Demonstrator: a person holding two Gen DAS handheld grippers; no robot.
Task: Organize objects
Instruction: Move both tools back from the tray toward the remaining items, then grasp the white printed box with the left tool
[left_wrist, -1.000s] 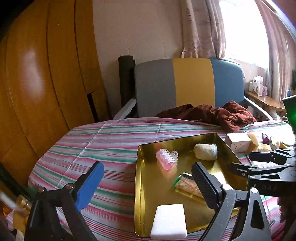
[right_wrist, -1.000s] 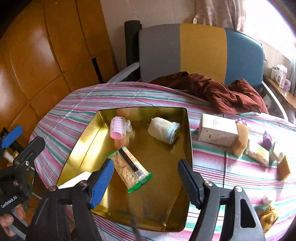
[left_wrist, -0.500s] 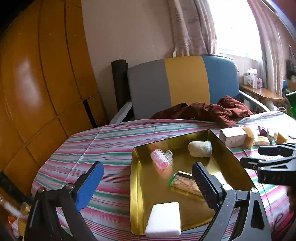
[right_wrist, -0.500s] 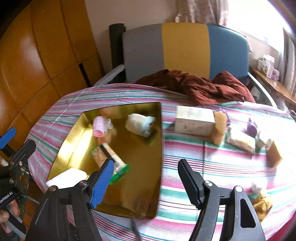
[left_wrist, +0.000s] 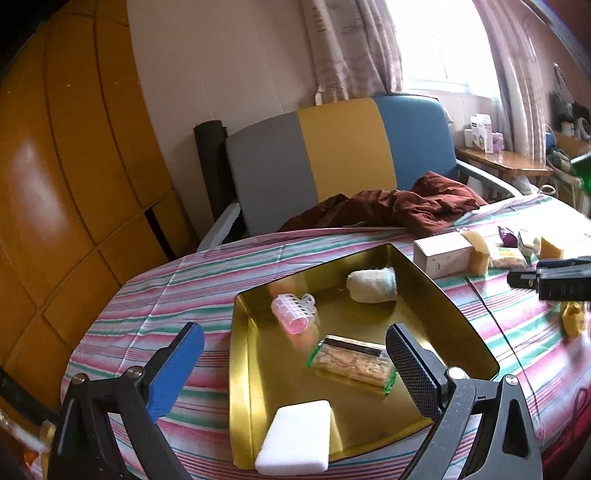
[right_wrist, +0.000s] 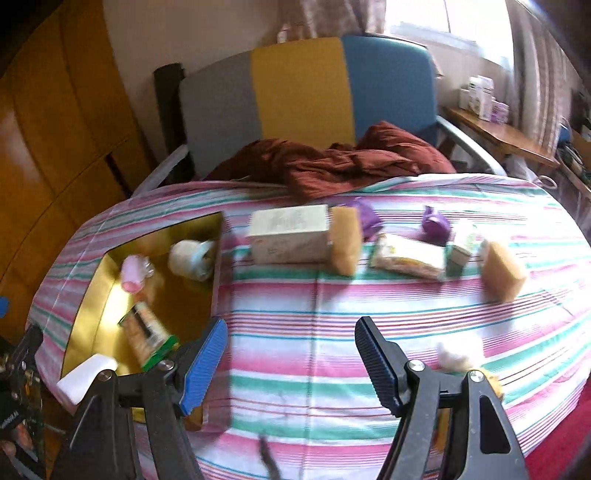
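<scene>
A gold tray (left_wrist: 458, 314) (right_wrist: 96, 295) on the striped table holds a pink hair roller (left_wrist: 293, 314), a bandage roll (left_wrist: 371, 284), a cracker pack (left_wrist: 351, 363) and a white sponge (left_wrist: 297, 439). My left gripper (left_wrist: 295, 369) is open and empty, hovering above the tray's near side. My right gripper (right_wrist: 291, 362) is open and empty above bare tablecloth right of the tray; it shows at the left wrist view's right edge (left_wrist: 546, 278). A white box (right_wrist: 290, 234), yellow sponges (right_wrist: 345, 240) (right_wrist: 504, 266), a snack pack (right_wrist: 408, 256) and purple items (right_wrist: 436, 225) lie on the cloth.
A grey, yellow and blue chair (left_wrist: 340, 155) with a dark red cloth (left_wrist: 399, 208) stands behind the table. Wooden panels (left_wrist: 66, 166) are at the left. A side table (right_wrist: 498, 134) with boxes is by the window. A white ball (right_wrist: 458, 352) and a yellow thing (left_wrist: 572, 319) lie near the right gripper.
My right gripper has swung right, from over the tray to over the cloth, bringing the loose objects into view. My left gripper has risen and drawn back a little from the tray.
</scene>
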